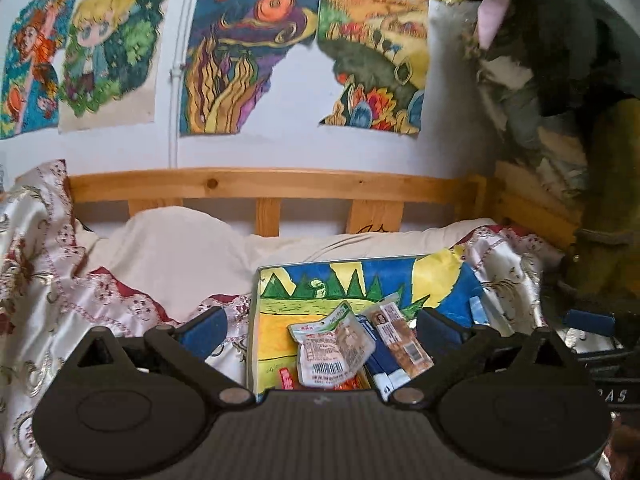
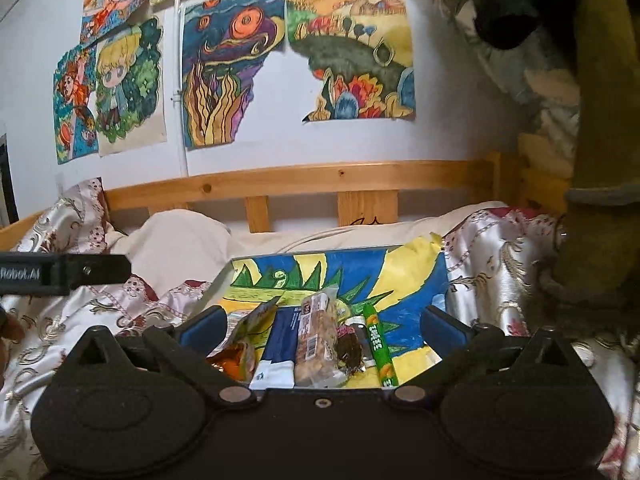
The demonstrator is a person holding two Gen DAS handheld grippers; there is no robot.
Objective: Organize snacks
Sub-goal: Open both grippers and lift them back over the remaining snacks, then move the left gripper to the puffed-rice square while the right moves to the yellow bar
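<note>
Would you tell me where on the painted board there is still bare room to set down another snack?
The painted board is bare along its far strip, toward the wooden rail, and on its right part beyond the green candy stick. The near left is crowded: the blue packet, nut bar and white pouch lie packed together.

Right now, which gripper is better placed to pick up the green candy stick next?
Probably the right gripper: it is open and the green candy stick lies just ahead between its fingers. The left gripper, also open, faces the white pouch instead.
</note>
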